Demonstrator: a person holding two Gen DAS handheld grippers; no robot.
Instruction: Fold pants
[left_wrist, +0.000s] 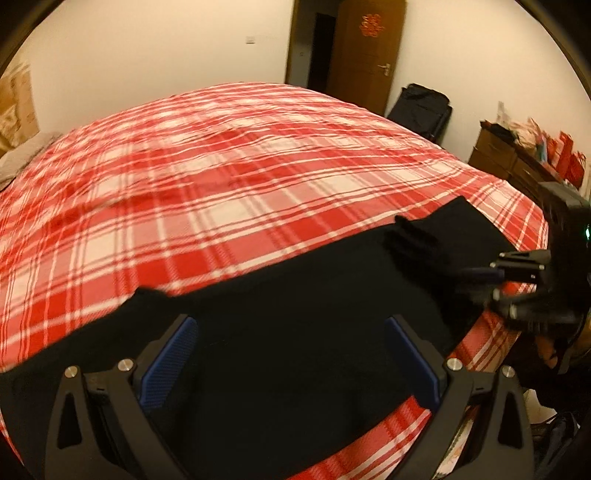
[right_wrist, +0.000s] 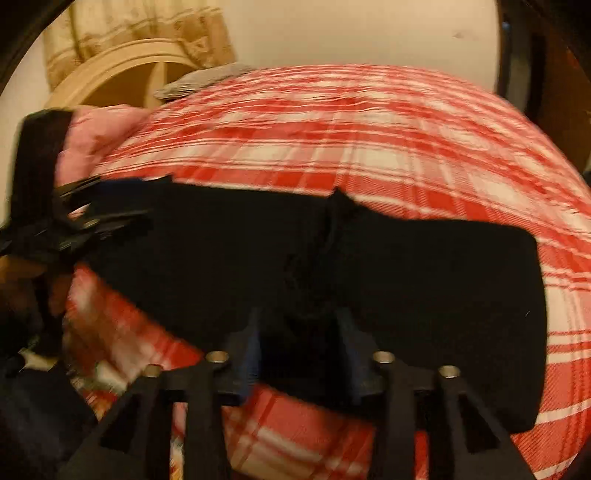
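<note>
Two hand-held grippers are over black pants lying on the bed's red plaid sheet. The left hand-held gripper is wide open above the fabric. The right hand-held gripper has its jaws partly apart with dark cloth between them; blur hides any contact.

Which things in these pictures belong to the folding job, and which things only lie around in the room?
Belongs to the job:
- black pants, lying on the plaid bedspread
- left gripper, jaws wide above the pants
- right gripper, jaws apart, dark cloth between them

Only lying about:
- pink bedding
- wooden door
- dark bag
- dresser with red bags
</note>
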